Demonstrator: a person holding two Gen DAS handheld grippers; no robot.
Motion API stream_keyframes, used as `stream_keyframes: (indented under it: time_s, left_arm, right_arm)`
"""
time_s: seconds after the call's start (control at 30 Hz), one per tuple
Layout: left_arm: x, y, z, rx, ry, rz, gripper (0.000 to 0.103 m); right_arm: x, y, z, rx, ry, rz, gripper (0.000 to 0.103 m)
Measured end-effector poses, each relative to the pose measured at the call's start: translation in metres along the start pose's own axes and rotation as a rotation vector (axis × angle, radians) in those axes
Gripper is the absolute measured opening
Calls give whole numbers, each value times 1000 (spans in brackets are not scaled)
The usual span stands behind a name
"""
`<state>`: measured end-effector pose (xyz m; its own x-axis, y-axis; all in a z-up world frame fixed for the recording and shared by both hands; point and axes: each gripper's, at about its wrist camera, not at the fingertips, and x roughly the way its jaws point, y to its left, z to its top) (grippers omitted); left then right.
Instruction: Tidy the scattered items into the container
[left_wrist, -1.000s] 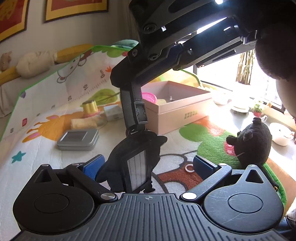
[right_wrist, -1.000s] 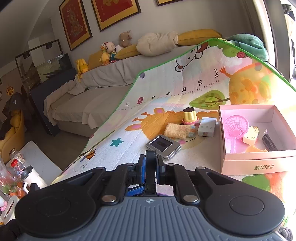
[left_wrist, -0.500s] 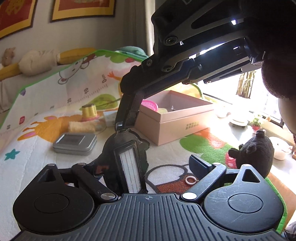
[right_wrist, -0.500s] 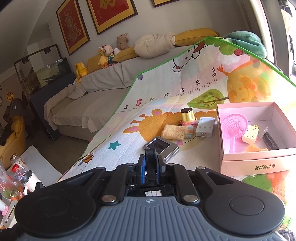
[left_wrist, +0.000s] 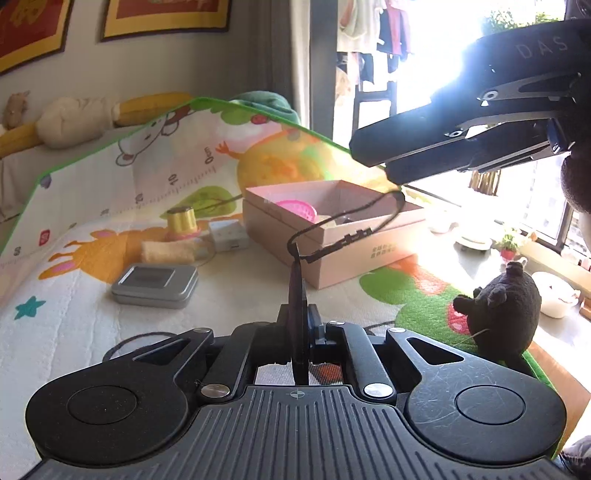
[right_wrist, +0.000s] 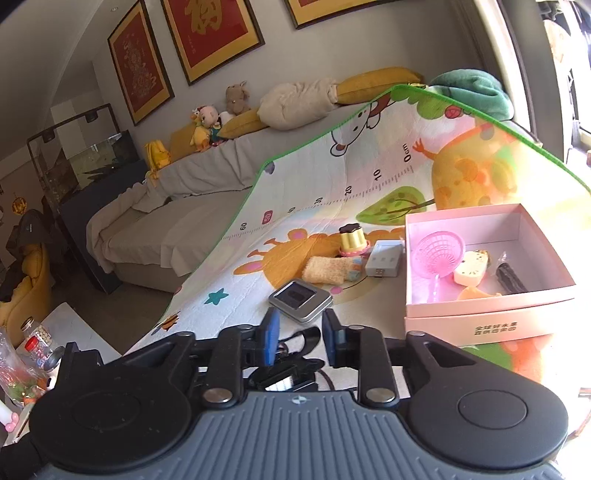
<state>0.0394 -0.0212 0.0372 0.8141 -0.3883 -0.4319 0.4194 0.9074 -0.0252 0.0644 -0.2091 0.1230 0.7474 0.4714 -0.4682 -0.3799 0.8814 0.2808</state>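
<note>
A handover has just been made: the flat black tag (left_wrist: 297, 314), a second ago gripped by the right tongs (right_wrist: 300, 338), is now clamped edge-on, lower centre, in the left tongs (left_wrist: 300, 332). The right tongs are opening, pads off the tag. The box (left_wrist: 369, 254), mid-frame, is judged next.

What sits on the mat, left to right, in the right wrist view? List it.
Metal tin → sponge → pudding toy → white adapter → pink box.
</note>
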Motion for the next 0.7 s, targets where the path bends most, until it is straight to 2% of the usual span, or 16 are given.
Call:
stream_keyframes:
  time_s: [0.03,0.1,0.13,0.2,0.23,0.4,0.57,0.6,0.63,0.7]
  left_arm:
    - [-2,-1,0,3,-2,1,9]
    - [-5,-2,2,7,-3,5,9]
    - [-6,-2,2,7,-4,6,9]
    - [-10,-1,3,6,-4,12,9]
    - [-11,-1,3,5,-4,19,9]
    - [-19,1,4,-6,12,20,9]
    - [-32,-6,12,21,-3,28,9]
    - [-35,-8,14,28,-7,28,9]
    - [-38,-11,16,36,-10,25,9]
    - [-42,-17,19,59,-11,13,9]
  right_arm:
    - [-9,-6,-3,-12,-21,-24,57]
    - [-28,-18,-12,-46,-59,-88,69]
    - [-37,-24,-17,-65,-68,-118,80]
    - [-54,-37,-33,-97,-71,-176,98]
    - [-60,-41,-42,-107,-65,-195,103]
    - [-60,-48,-91,-200,51,-264,103]
    - [-40,-44,-118,-297,64,-357,102]
    - [-38,-44,-118,-300,59,-371,96]
    - [-38,-43,-117,-308,51,-389,85]
    - [-40,-46,-110,-295,46,-388,76]
